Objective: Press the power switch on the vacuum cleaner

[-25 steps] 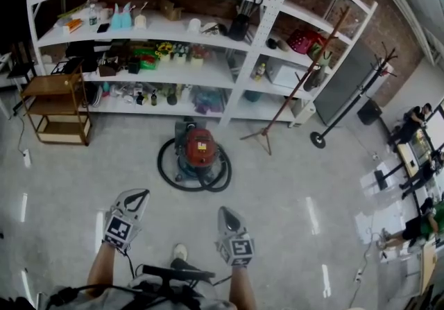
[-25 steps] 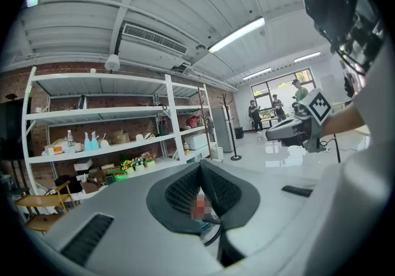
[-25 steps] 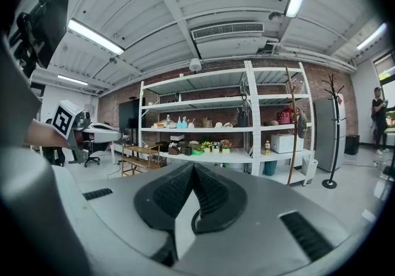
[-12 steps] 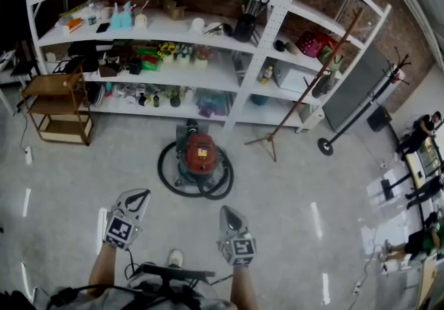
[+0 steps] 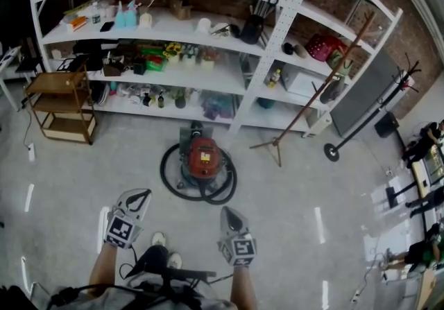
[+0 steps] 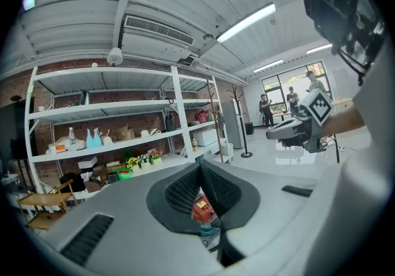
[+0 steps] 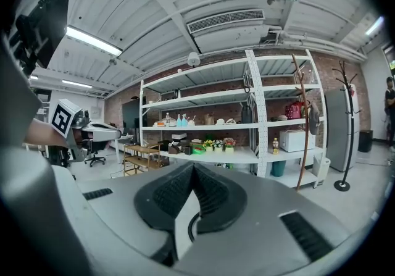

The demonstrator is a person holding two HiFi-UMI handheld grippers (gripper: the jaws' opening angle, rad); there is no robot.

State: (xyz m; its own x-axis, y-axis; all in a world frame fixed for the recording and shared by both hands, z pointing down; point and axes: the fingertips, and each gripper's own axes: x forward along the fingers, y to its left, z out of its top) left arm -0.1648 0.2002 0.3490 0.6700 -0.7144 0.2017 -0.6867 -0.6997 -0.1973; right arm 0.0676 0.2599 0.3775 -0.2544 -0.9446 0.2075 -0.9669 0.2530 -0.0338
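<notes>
The vacuum cleaner (image 5: 204, 158) stands on the grey floor (image 5: 298, 204), near the middle of the head view and just in front of the white shelving unit (image 5: 277, 31). Its body is red on top, with a small yellow label. A black hose (image 5: 220, 193) lies coiled in a ring on the floor around its base. The power switch cannot be made out at this size.

Both grippers are held low at the near edge, well apart from the vacuum cleaner and pointing towards it.

- Left gripper (image 5: 138, 195): near left. In the left gripper view (image 6: 200, 167) the jaws meet at their tips and hold nothing. The red top of the vacuum cleaner (image 6: 202, 209) shows through the slot behind the joined tips.
- Right gripper (image 5: 225, 213): near, right of centre. In the right gripper view (image 7: 192, 168) the jaws are likewise together at the tips, with nothing between them.

Neither gripper touches the vacuum cleaner or the hose.

A wooden cart (image 5: 59, 85) stands at the far left, beside the shelving unit. A wooden coat stand (image 5: 305, 104) leans to the right of the vacuum cleaner. The shelves carry bottles, boxes and small pot plants.
</notes>
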